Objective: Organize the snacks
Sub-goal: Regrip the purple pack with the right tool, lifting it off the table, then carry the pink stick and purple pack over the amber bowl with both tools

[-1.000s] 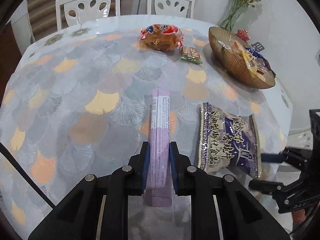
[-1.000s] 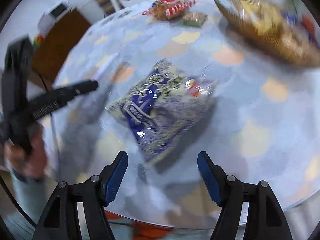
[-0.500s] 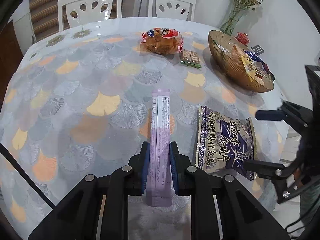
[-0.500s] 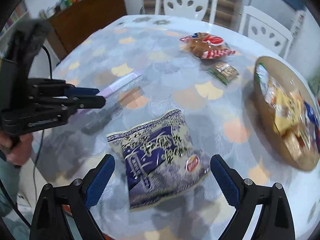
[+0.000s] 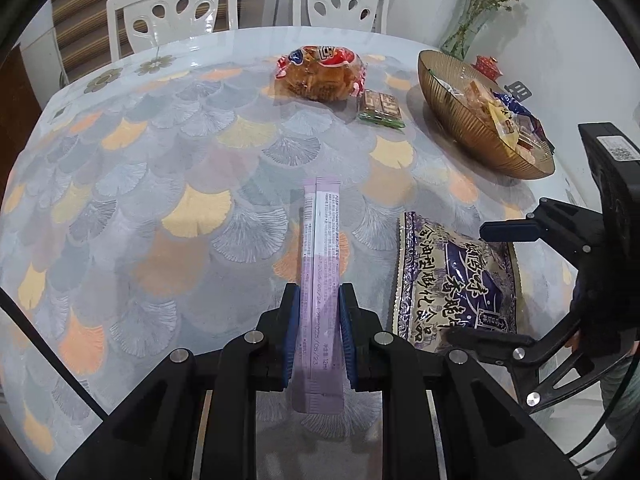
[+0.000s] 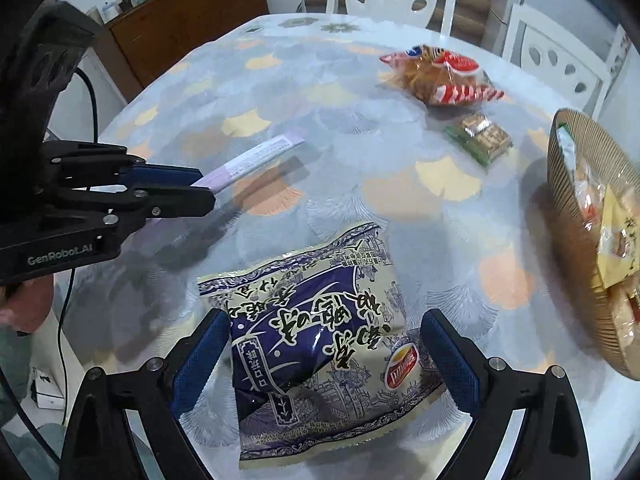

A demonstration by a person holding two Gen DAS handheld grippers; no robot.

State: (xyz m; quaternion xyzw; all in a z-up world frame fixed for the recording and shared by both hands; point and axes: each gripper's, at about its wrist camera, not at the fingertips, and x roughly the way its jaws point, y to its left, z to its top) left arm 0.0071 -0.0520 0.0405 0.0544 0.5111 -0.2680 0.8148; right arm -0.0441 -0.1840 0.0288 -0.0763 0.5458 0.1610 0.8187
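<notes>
Two claws are at work, and most of the sorting looks unfinished. From the left wrist view, the left claw [image 5: 318,334] is pinching a long purple sachet strip [image 5: 322,264] held above the table [image 5: 160,184]; it points toward the gold bowl [image 5: 460,120], which sits far right and already holds several wrapped snacks. A red-and-orange snack bag [image 5: 320,76] and a small green-edged biscuit pack [image 5: 380,106] lie loose on the far side of the table. From the right wrist view, the right claw [image 6: 324,360] is spread wide, one finger on either side of the near end of the blue-and-cream crisp bag [image 6: 320,332], which lies flat on the table; contact cannot be told. Judging from this, one strip is in hand, the crisp bag is about to be taken, and two more items wait near the bowl [image 6: 580,240].
</notes>
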